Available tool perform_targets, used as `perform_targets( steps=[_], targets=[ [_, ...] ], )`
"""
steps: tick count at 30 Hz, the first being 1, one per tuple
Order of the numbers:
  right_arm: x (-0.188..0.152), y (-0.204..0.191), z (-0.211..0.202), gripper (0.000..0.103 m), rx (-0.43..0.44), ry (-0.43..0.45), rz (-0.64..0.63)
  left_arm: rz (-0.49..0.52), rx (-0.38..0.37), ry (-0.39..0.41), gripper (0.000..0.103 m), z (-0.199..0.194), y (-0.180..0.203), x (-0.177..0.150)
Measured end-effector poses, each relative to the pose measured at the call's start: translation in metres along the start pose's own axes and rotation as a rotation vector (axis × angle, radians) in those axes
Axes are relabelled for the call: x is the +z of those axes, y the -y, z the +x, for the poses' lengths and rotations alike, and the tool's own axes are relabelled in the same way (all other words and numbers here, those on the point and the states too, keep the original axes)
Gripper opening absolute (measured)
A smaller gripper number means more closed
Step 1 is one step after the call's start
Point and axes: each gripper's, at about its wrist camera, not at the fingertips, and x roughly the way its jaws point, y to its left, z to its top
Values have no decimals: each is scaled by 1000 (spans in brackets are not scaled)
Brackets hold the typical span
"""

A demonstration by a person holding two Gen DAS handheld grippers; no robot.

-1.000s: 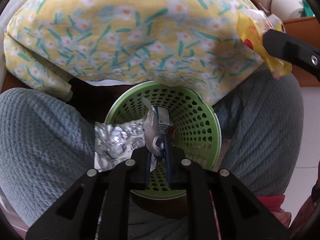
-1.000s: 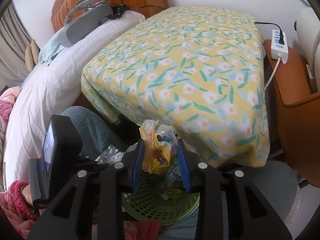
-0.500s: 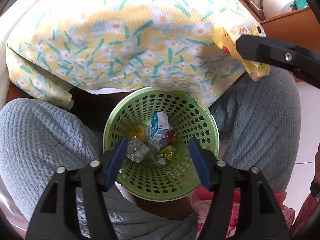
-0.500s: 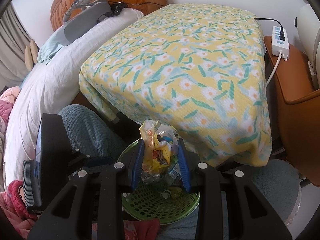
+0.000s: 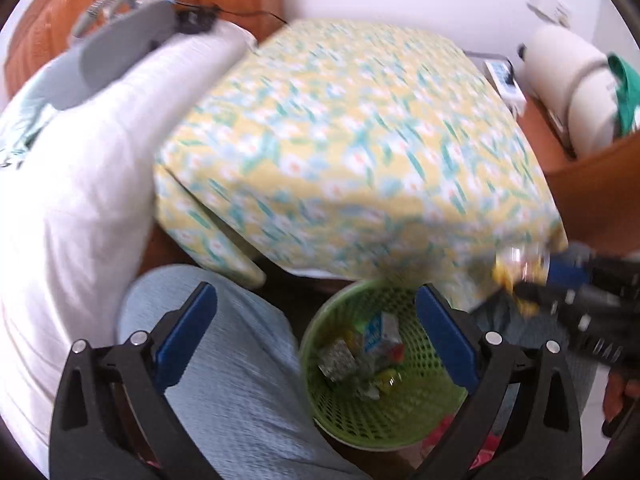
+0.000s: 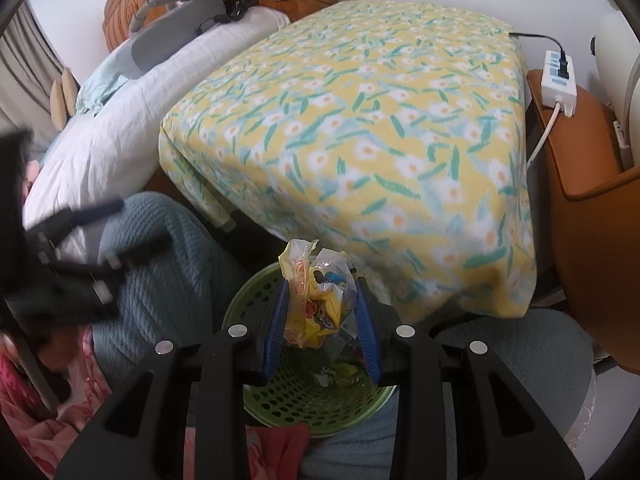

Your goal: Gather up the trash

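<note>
Nearest the right wrist camera, the right gripper point(image 6: 320, 316) is seen clamped on a crumpled yellow wrapper point(image 6: 310, 300), which is pinched between the two blue pads point(image 6: 276, 320) and held directly above the green basket point(image 6: 256, 296). In the left wrist view the same wrapper point(image 5: 520, 276) appears at the right edge, blurred, beside and slightly above the basket rim.

The left gripper point(image 5: 316, 336) is held with its jaws spread wide and nothing between them; one blue pad point(image 5: 186, 334) lies over a blue-grey trouser leg point(image 5: 240, 380) and the other over the right side of the basket point(image 5: 380, 424).

The basket is lodged between the person's two knees. Inside it, a small blue-and-white carton point(image 5: 378, 330), a piece of crumpled foil point(image 5: 336, 358) and some yellow scraps are seen lying on the bottom; the remaining contents are too blurred to be identified with confidence.

Just beyond the basket, a table covered by a yellow floral cloth point(image 6: 360, 120) is seen, its near edge hanging close to the rim. To the left of it a white quilt point(image 6: 132, 120) is spread, with a grey device point(image 6: 176, 36) resting on it. At the far right, a white power strip point(image 6: 558, 80) is placed on a brown surface.
</note>
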Motion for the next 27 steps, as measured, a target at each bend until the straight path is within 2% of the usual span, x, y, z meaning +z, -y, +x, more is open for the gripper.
perform_targets(
  steps=[4, 6, 8, 10, 11, 19, 24, 27],
  targets=[
    [-9, -5, 17, 35, 25, -62, -24, -25, 18, 21, 95, -7, -9, 7],
    [-13, -10, 28, 40, 36, -100, -39, -32, 24, 21, 95, -8, -12, 8],
    [-16, -13, 35, 65, 29, -122, -47, -34, 26, 20, 95, -8, -13, 7],
    [-19, -15, 40, 81, 12, -136, -52, -32, 31, 20, 95, -7, -14, 7],
    [-19, -16, 40, 85, 9, -138, -53, -30, 34, 20, 95, -7, -14, 6],
    [-14, -11, 27, 91, -3, -101, -6, -37, 29, 24, 95, -8, -13, 5],
    [0, -9, 4, 94, -26, -13, 7, -57, 21, 39, 95, -13, -17, 12],
    [19, -9, -9, 94, -43, 46, -4, -55, 49, 72, 95, -19, -22, 23]
  ],
)
